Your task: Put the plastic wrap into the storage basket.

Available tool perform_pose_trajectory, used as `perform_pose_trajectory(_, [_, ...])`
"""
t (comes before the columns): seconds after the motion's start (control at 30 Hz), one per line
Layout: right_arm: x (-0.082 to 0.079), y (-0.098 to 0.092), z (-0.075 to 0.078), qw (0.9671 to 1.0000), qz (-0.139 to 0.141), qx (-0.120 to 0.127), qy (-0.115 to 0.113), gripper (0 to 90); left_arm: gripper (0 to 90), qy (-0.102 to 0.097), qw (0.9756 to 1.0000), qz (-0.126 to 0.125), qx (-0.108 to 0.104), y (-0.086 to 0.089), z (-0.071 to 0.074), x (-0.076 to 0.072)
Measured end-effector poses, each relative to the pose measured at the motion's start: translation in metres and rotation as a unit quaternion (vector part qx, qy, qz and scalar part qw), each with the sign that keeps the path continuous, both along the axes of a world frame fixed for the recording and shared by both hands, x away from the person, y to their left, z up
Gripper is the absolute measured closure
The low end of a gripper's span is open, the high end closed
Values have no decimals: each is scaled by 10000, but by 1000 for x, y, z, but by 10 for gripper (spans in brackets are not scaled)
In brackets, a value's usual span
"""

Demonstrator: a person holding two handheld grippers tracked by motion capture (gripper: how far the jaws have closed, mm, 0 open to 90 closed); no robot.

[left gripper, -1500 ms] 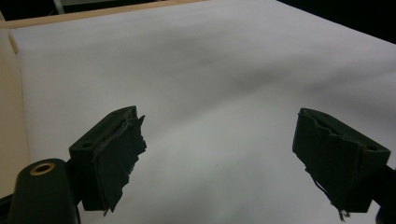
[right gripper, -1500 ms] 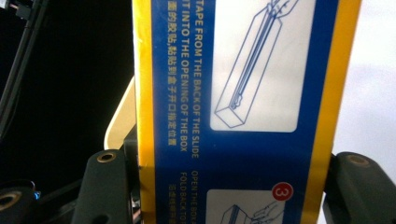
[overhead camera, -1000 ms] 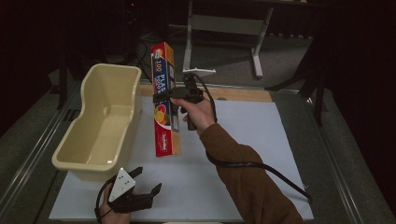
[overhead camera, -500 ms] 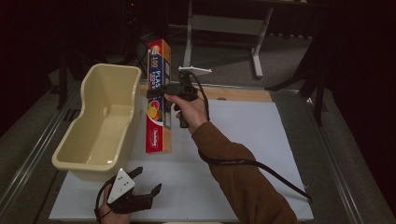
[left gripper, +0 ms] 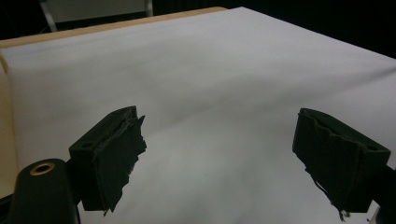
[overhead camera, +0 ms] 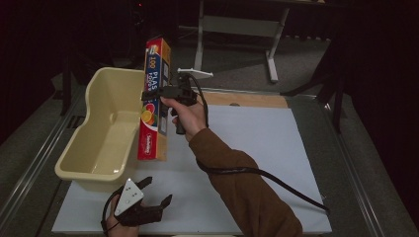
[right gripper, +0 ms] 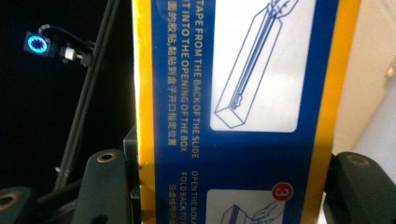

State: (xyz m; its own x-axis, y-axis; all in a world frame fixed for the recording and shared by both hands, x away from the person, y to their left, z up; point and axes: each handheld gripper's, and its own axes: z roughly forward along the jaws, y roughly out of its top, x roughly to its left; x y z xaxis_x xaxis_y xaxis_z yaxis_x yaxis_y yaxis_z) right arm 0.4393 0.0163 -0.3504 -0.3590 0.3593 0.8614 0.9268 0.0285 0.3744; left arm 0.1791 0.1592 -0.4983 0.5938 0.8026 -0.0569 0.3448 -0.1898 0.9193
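Two hand-held grippers are at work. Right hand-held gripper [overhead camera: 154, 95] is clamped on a tall plastic wrap box [overhead camera: 155, 98], jaws pressing both sides, holding it upright in the air just beside the near wall of the cream plastic tub [overhead camera: 94, 143]. Left hand-held gripper [overhead camera: 157, 191] rests low at the near edge of the white-covered counter [overhead camera: 257, 143], its jaws apart with nothing between them.

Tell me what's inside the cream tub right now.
The cream tub looks empty: its bare floor and inner walls show in the high view. The long box, held upright in the right gripper, covers a strip of the tub's right wall, so that part can't be checked.
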Motion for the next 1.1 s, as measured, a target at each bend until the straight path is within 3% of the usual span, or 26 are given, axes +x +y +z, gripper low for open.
perform_pose_trajectory(0.4, [-4,30,-4,9999,-38,127,98,394,155,-70,9999,-15,-99,2,1,0])
perform_pose_trajectory(0.63, [-7,46,-14,9987,-201,273,375,393,155,-104,9998,-103,-116,0,1,0])
perform_pose_trajectory(0.97, [-10,64,-24,9985,-228,252,423,393,155,-98,9998,-104,-130,-1,1,1])
perform_pose_trajectory(1.1, [-12,67,-28,9989,-272,167,333,393,155,-106,9998,-88,-131,0,1,1])
